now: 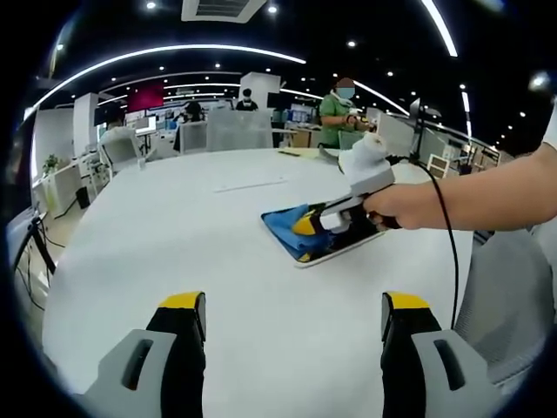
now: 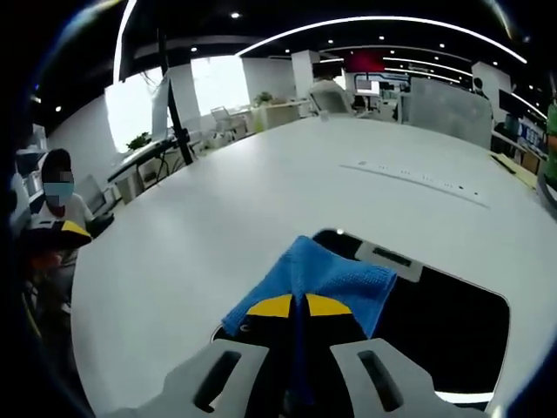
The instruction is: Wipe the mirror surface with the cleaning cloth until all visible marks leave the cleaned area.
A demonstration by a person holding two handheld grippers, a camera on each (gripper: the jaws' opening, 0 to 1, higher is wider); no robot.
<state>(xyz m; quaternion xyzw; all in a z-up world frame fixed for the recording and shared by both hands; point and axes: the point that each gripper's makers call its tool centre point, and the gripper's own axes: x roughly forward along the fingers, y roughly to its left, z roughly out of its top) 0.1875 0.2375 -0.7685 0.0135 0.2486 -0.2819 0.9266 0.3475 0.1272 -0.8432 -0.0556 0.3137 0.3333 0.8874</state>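
Left gripper (image 1: 294, 318): jaws apart, empty, idle above table (image 1: 174, 226). Mirror (image 1: 352, 246): flat at 3 o'clock. Right gripper (image 2: 298, 306): clamped on blue cloth (image 2: 326, 274), pressed on glass. Step: wiping. Next: probably sweep toward uncovered 3 o'clock area.

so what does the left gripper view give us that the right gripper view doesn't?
Left gripper view alone: the left gripper, jaws open over bare table, plus the person's hand holding the right gripper from outside, and the whole mirror outline with its pale edge.

Right gripper view alone: a close look along the right gripper's own jaws, shut on the blue cloth, and the mirror's dark reflective face to the cloth's right.

Both: cloth lying on the mirror, white table, open office behind.
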